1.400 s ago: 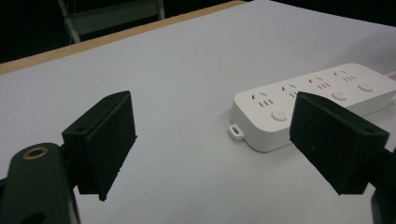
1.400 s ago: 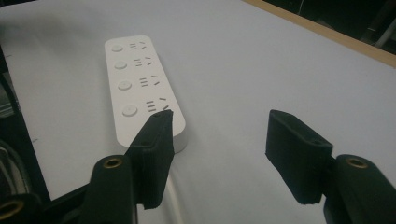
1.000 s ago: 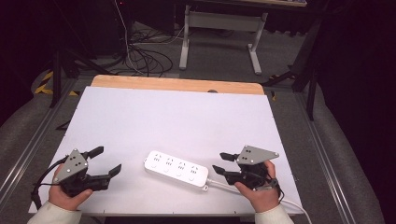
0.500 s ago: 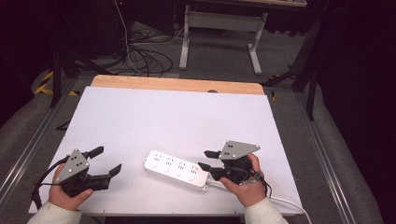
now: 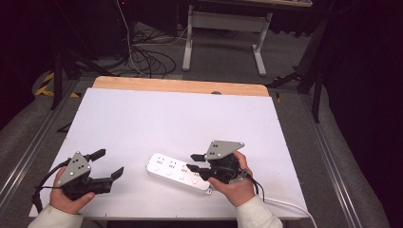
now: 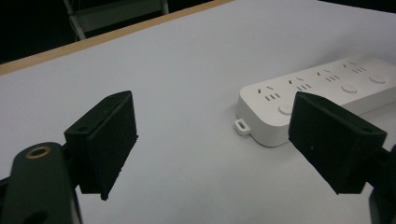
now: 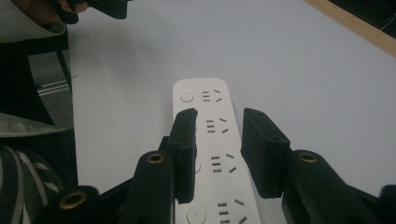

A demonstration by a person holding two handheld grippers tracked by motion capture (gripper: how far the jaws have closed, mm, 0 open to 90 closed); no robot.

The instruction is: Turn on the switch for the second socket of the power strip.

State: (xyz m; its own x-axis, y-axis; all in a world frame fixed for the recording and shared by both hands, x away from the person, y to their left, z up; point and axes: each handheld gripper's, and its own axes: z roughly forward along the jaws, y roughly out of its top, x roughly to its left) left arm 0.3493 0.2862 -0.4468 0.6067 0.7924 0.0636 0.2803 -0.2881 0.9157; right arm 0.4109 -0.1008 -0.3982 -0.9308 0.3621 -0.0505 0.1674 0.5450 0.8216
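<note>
White power strip (image 5: 179, 172) lies near the bench's (image 5: 157, 114) front edge, and the right hand-held gripper (image 5: 191, 162) has slid in over its end, jaws narrowing but not yet pinching: a grasp looks imminent. Left hand-held gripper (image 5: 108, 164) waits beside it, wide open.

A power strip (image 5: 179, 172) lies on the table (image 5: 180, 118) near its front edge, between the left gripper (image 5: 108, 164) and the right gripper (image 5: 193, 162), which hovers over its right end.
</note>
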